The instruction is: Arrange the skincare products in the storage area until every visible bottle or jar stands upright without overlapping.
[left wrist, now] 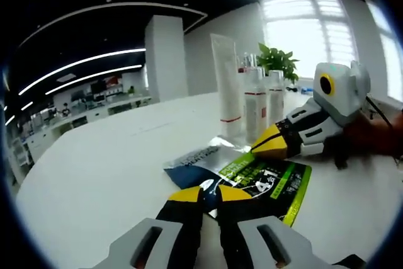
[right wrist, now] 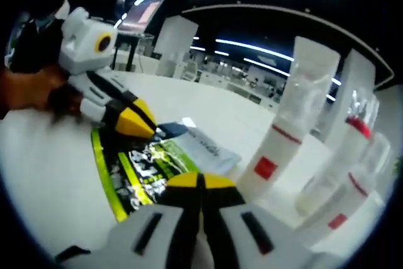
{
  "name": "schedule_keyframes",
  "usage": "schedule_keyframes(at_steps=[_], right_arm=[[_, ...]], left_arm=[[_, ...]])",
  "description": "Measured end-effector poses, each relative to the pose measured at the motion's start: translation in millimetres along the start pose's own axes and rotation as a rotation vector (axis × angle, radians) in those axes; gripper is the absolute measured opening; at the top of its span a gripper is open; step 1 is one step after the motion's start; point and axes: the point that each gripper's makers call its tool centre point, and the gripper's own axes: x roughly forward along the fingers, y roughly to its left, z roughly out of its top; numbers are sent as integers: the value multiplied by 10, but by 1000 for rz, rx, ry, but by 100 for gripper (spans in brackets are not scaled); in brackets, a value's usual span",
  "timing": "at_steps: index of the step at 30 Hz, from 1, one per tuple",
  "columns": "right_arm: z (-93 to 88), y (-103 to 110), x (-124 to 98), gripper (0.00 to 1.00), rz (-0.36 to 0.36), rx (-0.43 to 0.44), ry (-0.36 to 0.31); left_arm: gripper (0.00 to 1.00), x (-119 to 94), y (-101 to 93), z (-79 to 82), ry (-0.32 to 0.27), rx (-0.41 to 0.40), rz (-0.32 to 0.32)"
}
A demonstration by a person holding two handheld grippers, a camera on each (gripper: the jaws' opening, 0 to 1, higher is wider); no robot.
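While you hold both tools low over the white table (left wrist: 94, 174), the left gripper view lists: your left gripper (left wrist: 211, 194), jaws drawn nearly together with a thin gap and nothing seen between them, its tips at the near edge of a black-and-green sachet (left wrist: 271, 184) lying flat; a blue-and-silver sachet (left wrist: 195, 162) partly under it, so the two overlap; behind them, a tall white tube (left wrist: 228, 83) standing on its cap and two clear bottles (left wrist: 255, 108) with red bands, all upright and close together, probably already set in place; a potted plant (left wrist: 277, 61) beyond; your right gripper (left wrist: 272, 144) coming in from the right, yellow tips pressed together above the green sachet's far edge. The right gripper view lists: the right gripper (right wrist: 200, 182), jaws clenched tip to tip, empty as far as can be seen; the same sachets just ahead; the tube (right wrist: 296, 111) and bottles (right wrist: 352, 155) upright to one side; the left gripper (right wrist: 135, 121) resting by the green sachet, likely to pin or lift it
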Motion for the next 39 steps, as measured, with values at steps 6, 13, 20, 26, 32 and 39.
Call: schedule_keyframes(at_steps=[6,13,20,26,32,39], right_arm=[[-2,-1,-1,0,5,29,-5],[5,-3,-16,0,5,15,-15],[201,-111,-158,0,-11,84,-149],[194,21,-208,0,31,82,-148],[312,83,-279,1,66,108,-217],[599,195,-375,15,129,138,-357]], left_arm=[[8,-6,-6,0,-1,-1,1],[9,-21,-13,-2,-2,34,0],[12,-67,35,72,-54,-4,-1],[14,-83,-19,68,-63,5,-8],[18,-152,-53,74,-82,-10,-6],[24,-294,-86,126,-141,-59,-11]])
